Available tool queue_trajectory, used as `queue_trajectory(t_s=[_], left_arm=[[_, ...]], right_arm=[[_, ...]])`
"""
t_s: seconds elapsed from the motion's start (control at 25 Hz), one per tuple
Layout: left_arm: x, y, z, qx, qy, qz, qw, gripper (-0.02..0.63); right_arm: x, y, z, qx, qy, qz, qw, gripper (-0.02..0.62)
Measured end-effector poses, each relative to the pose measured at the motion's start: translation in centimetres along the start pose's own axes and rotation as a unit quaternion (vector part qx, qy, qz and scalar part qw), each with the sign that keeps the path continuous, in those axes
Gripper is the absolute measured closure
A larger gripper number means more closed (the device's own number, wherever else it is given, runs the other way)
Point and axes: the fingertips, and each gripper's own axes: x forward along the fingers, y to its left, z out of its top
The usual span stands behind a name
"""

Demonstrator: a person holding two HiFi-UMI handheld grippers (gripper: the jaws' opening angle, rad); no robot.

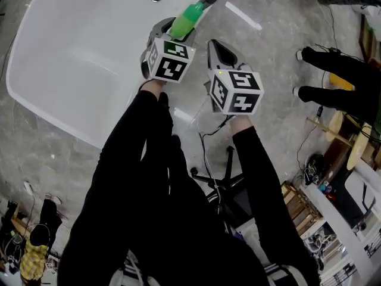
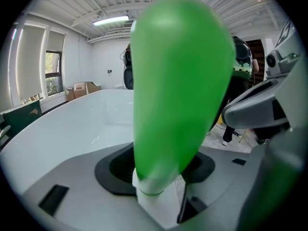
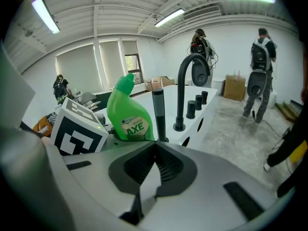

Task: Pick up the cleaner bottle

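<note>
Cleaner bottle (image 2: 178, 90) is clamped in your left tongs (image 1: 172, 33), sticking out past the tips over the rim of the bathtub (image 1: 89, 52), just beside the black tap (image 3: 180, 100). No view shows whether it still touches the rim. The left gripper view is almost all green, with the bottle tapering down to where the jaws pinch it. The right tongs (image 3: 155, 148) are pressed together on nothing and hang beside the left ones, near the tub edge.

Step in hand, by my read: grasp made, lift to carry out. Keep the squeeze even and raise straight up. The hold looks to sit on the narrower part, so the wide body may swing if you tilt or jerk. Steer it away from the tap's curved neck and the dark upright post (image 3: 158, 112) close by. Keep the right tongs back.

Bottle: glossy green plastic, smooth, flat-sided body with a bent neck and a paper label on the face. It will likely flex and slip under a loose grip. The tub is white, glossy and rounded. The tap is a matte black gooseneck with short black knobs (image 3: 197, 102) next to it. The floor (image 1: 280, 46) is grey mottled stone.
</note>
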Motion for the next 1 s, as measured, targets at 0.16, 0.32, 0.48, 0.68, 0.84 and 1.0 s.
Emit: queue_trajectory(t_s=[0.16, 0.32, 0.48, 0.68, 0.84, 1.0], left_arm=[[0.35, 0.14, -0.07, 0.000, -0.001, 0.002, 1.0000, 0.359], [0.46, 0.11, 0.12, 0.003, -0.009, 0.002, 1.0000, 0.361], [0.62, 0.23, 0.21, 0.007, -0.017, 0.007, 0.9998, 0.393], [0.43, 0.19, 0.32, 0.016, -0.023, 0.005, 0.9996, 0.401], [0.46, 0.19, 0.34, 0.019, -0.025, 0.002, 0.9995, 0.408], [0.09, 0.45, 0.35, 0.018, -0.029, 0.002, 0.9994, 0.410]], right_arm=[[0.13, 0.12, -0.28, 0.002, 0.002, 0.000, 1.000, 0.594], [0.26, 0.14, -0.36, 0.005, 0.002, 0.000, 1.000, 0.594], [0.53, 0.03, -0.38, 0.007, 0.002, -0.001, 1.000, 0.594], [0.38, 0.11, -0.39, 0.007, 0.003, -0.004, 1.000, 0.594], [0.39, 0.02, -0.43, 0.007, 0.003, -0.007, 1.000, 0.594], [0.53, 0.13, -0.02, 0.004, 0.001, -0.007, 1.000, 0.594]])
